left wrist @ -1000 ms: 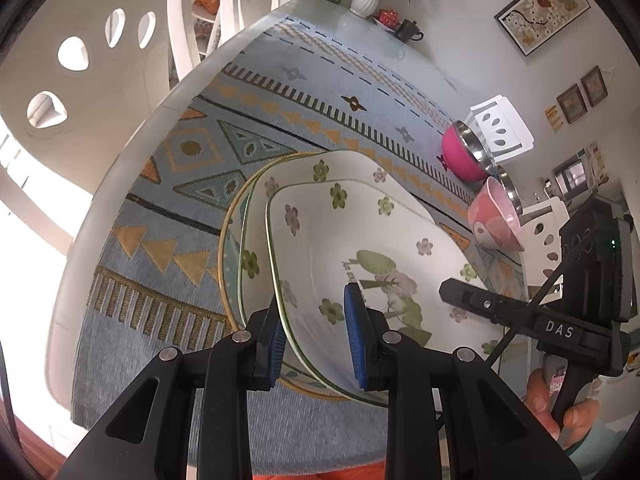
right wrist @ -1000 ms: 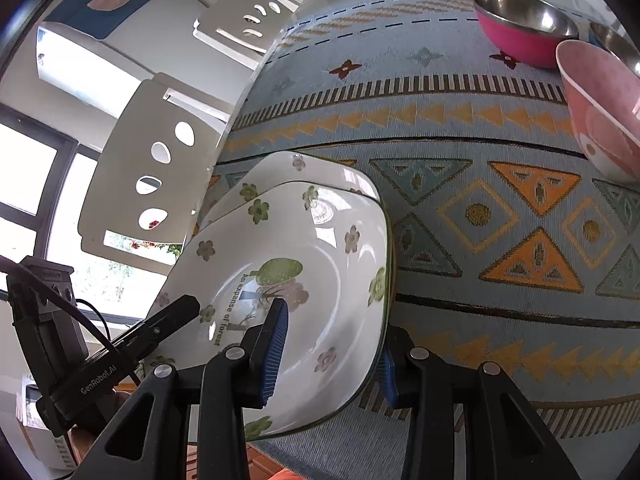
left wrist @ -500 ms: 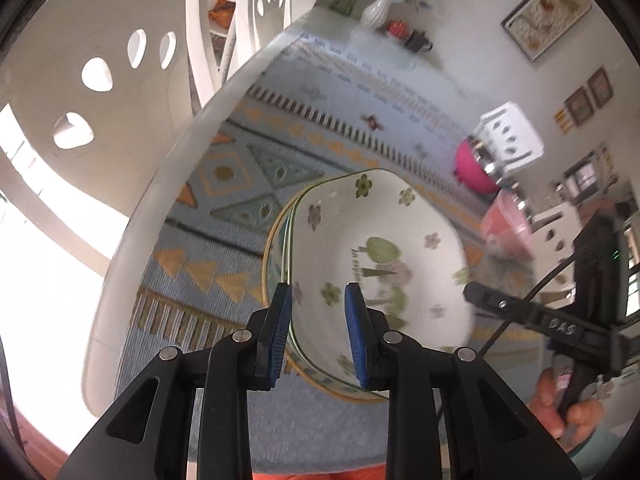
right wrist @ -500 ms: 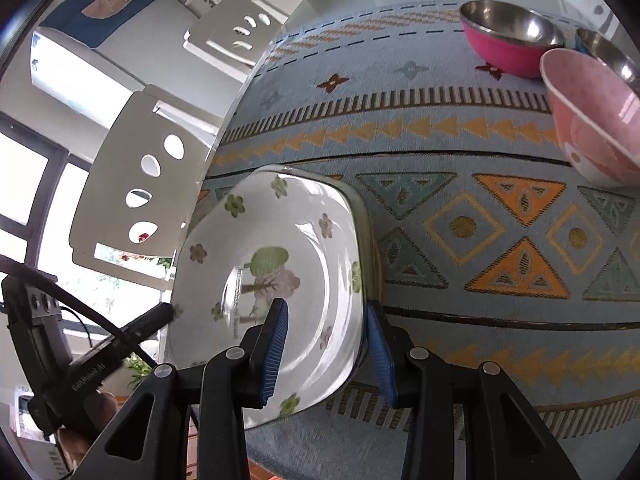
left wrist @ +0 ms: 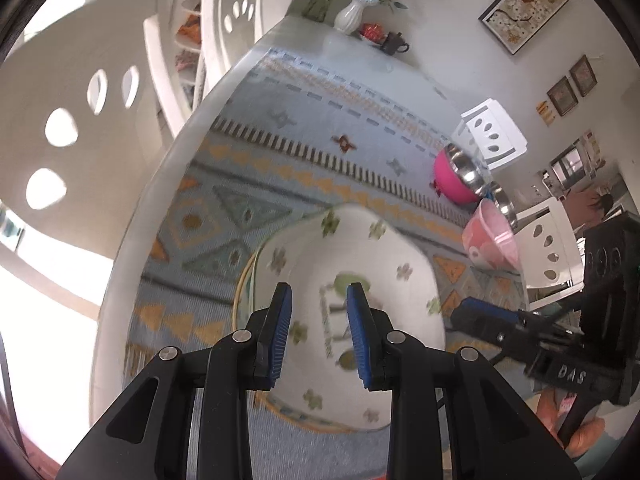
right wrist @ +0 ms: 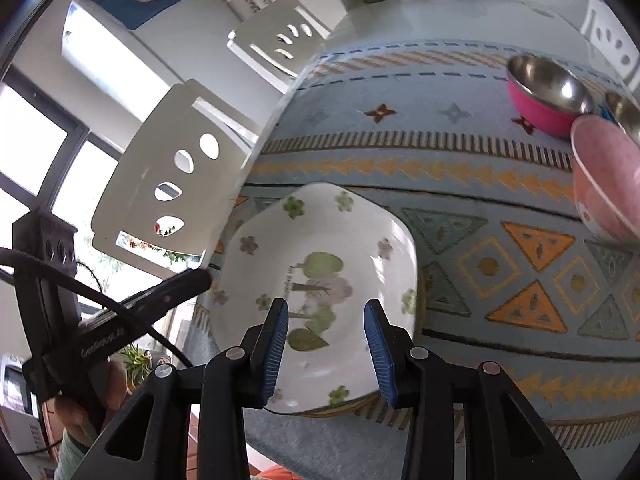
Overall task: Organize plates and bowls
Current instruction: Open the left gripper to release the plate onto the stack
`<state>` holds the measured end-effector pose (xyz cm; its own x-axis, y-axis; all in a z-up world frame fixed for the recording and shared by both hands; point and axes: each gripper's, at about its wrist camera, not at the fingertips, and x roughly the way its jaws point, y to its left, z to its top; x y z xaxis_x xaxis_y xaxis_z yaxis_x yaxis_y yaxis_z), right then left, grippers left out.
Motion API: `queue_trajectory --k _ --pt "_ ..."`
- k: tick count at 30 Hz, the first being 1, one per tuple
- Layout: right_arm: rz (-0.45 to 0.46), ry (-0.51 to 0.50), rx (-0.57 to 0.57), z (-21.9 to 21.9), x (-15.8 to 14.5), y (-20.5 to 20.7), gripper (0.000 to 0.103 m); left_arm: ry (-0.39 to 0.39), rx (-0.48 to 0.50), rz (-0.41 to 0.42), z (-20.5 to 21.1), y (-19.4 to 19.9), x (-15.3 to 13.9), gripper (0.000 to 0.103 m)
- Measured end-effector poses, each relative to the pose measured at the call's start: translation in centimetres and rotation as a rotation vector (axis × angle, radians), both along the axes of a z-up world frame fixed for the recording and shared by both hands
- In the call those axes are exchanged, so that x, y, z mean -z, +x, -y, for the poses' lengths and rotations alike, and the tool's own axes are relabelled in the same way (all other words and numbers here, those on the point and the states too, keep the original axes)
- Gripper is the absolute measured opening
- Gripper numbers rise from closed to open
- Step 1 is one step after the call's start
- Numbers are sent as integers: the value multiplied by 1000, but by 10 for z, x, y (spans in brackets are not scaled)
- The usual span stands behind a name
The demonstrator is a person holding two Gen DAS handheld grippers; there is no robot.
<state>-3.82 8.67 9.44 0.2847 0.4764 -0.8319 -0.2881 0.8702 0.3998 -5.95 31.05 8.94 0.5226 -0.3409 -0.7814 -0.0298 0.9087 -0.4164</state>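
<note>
White dining chairs (right wrist: 168,184) are seen around a table (left wrist: 168,168) covered by a blue patterned cloth (right wrist: 500,272) with orange triangles.

Left gripper (left wrist: 316,334): blue pads are set a narrow gap apart, nothing is clamped, nothing is touched; the pads are held above the near edge of the floral plate (left wrist: 360,264). In the right wrist view one of its fingers (right wrist: 176,288) is seen just beside the plate's left rim, clear of it.

Right gripper (right wrist: 328,346): pads are set somewhat wider apart, empty, held above the plate's near rim without contact.

Floral plate: white, squarish with rounded corners, green and pale flowers, a tree motif at centre. It is seated on a stack near the table's near edge; a yellow rim (left wrist: 242,280) of a lower plate is visible at its left side. The number of plates below cannot be told.

Bowls, counted at the right end of the cloth: one magenta bowl (right wrist: 540,108) with steel lining, one pale pink bowl (right wrist: 604,184), one further steel-lined bowl (right wrist: 624,116) partly hidden behind them. Total three.

Far end: one white vase (left wrist: 350,14) with flowers, one dark teapot (left wrist: 394,44).
</note>
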Motion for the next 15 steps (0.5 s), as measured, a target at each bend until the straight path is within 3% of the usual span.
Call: queue_trajectory --k 4,6,9,15 --pt "44 -4 3 -1 -19 10 39 13 31 63 2 16 -20 27" --pt "60 0 12 2 -27 15 43 12 44 78 4 28 -28 34" --pt "77 -1 43 12 -34 19 50 3 65 98 11 44 -40 34" --pt "61 -2 190 68 -35 13 51 -8 177 108 55 79 -57 37"
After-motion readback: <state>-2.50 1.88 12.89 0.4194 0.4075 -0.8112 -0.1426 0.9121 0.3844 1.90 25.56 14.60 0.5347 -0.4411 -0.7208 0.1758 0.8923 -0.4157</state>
